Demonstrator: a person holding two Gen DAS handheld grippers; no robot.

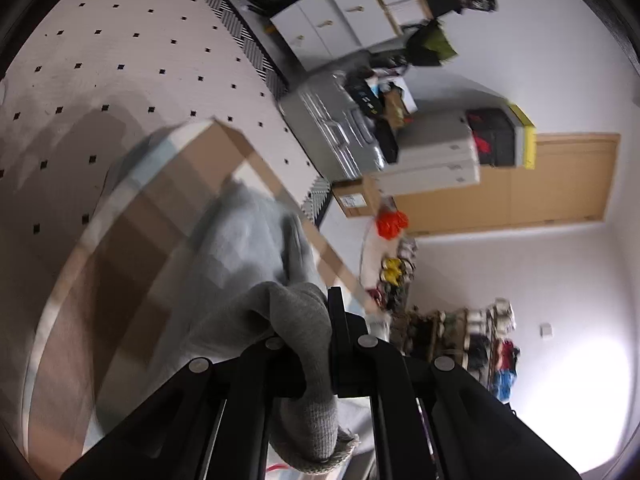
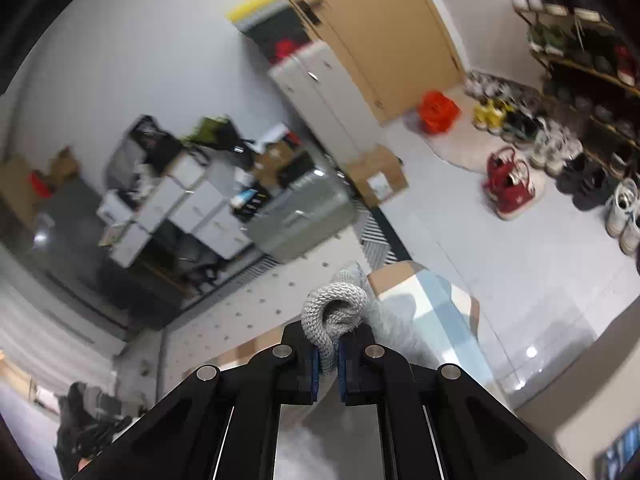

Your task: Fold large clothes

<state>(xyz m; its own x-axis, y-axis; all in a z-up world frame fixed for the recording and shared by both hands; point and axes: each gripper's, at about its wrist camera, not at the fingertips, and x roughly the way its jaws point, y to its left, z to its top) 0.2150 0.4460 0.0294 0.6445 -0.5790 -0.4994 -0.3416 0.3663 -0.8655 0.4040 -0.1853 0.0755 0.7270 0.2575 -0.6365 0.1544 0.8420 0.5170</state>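
Two tongs: both in my views, each pinching grey knit.
Left tongs (image 1: 320, 364): pressed together on a bunched fold of the sweater (image 1: 256, 248), which humps up between the black fingers and hangs down past them toward the camera.
Sweater: light grey knit, trailing away from my left tongs over a tan and pale blue checked cloth (image 1: 152, 216); the far part is blurred.
Cloth edge: its corner sits against a white dotted rug (image 1: 120, 48) with a black-and-white striped border.
Left view, background: white drawers (image 1: 340, 16), a grey suitcase (image 1: 332, 128), a cardboard box (image 1: 352, 200), an orange item (image 1: 390, 224) and a wooden door (image 1: 540, 180); all tilted and smeared.
Right tongs (image 2: 328, 354): closed on a ribbed hem (image 2: 336, 308) of the same sweater, the thick edge curled into a loop just above the blue pads (image 2: 313, 368).
Beyond the right tongs: more grey knit drops to the checked cloth, which I see just to the right of the hem.
Right view, left half: stacked white drawers and clutter on top, the grey suitcase beside them, the dotted rug in front.
Right view, right half: the door, an orange basket (image 2: 438, 110), a red bag (image 2: 510, 182) and rows of shoes (image 2: 552, 148) by a shelf (image 2: 580, 64).
Sharpness: both pictures blurred, so small items on the drawers I cannot tell apart.
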